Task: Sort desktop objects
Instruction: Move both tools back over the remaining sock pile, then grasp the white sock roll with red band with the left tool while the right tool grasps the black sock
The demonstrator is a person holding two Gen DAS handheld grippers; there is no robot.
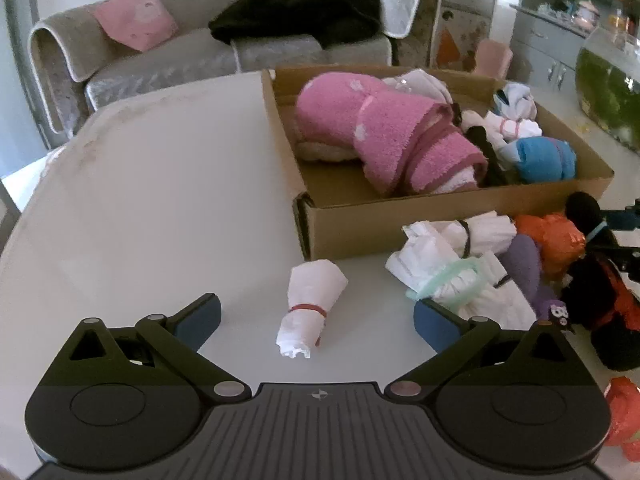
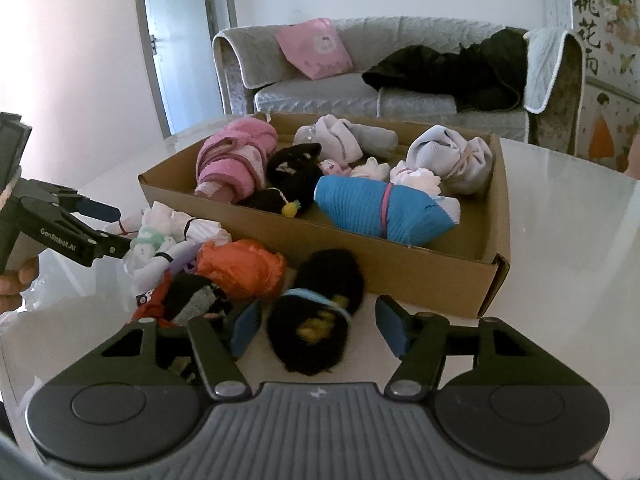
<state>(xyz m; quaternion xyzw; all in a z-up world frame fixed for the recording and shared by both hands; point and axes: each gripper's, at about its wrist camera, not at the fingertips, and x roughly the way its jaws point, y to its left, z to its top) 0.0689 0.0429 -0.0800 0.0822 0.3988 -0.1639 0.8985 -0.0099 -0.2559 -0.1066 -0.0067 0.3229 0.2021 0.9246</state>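
Note:
A white sock roll [image 1: 306, 312] with a red band lies on the white table between the spread fingers of my left gripper [image 1: 318, 318], which is open and not touching it. In the right wrist view a black sock bundle [image 2: 316, 320] with a blue band and yellow spots sits between the pads of my right gripper [image 2: 320, 328]. A small gap shows on each side, so that gripper is open. Behind both stands a low cardboard box [image 2: 360, 264] filled with rolled socks: pink [image 1: 384, 132], blue [image 2: 376, 208], black and pale ones.
A loose pile of white, orange [image 2: 240, 268], purple and black-and-red bundles lies along the box's near wall [image 1: 400, 216]. The left gripper [image 2: 100, 224], held by a hand, shows at the left of the right wrist view. A grey sofa [image 1: 200, 60] stands beyond the table.

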